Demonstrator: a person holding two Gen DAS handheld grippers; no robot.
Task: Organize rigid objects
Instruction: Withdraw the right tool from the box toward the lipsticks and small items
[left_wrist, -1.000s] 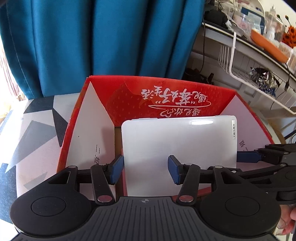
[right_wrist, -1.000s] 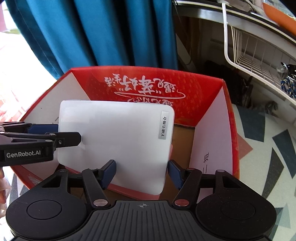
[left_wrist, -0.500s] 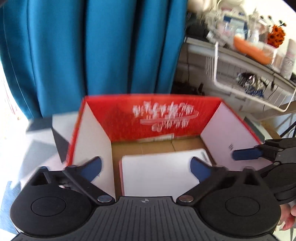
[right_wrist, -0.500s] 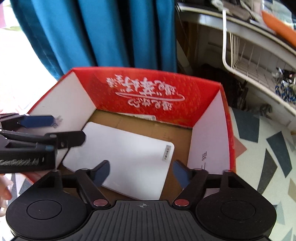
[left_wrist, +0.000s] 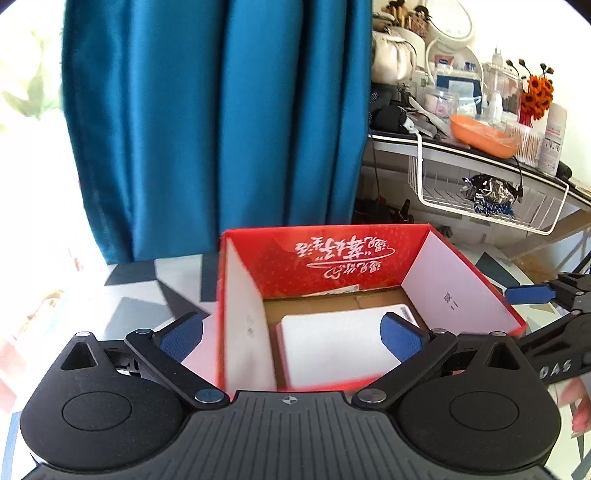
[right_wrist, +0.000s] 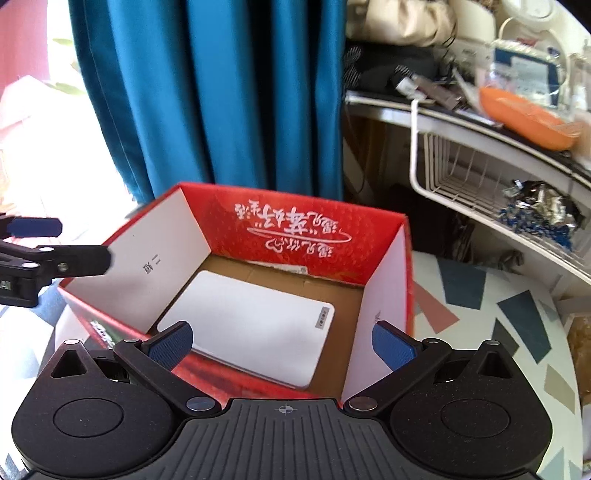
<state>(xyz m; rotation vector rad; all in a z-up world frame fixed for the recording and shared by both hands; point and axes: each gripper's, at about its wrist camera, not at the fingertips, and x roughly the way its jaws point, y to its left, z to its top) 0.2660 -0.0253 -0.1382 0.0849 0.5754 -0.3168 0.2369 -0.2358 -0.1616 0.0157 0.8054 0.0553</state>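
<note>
1 red cardboard box (right_wrist: 295, 229) stands open on the patterned surface (right_wrist: 491, 314), in front of a blue curtain (right_wrist: 229, 103). 1 flat white case (right_wrist: 255, 325) lies on the box floor, toward its left wall, untouched. Left tool (left_wrist: 291, 334) and right tool (right_wrist: 282, 345) both hover at the near rim, spread wide, holding nothing. To the right, 1 white wire basket (right_wrist: 480, 177) hangs under a cluttered shelf (left_wrist: 461, 147) bearing 1 orange bowl (left_wrist: 482, 134).

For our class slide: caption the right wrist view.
Open right hand-held gripper above white tablet lying in red box.
</note>
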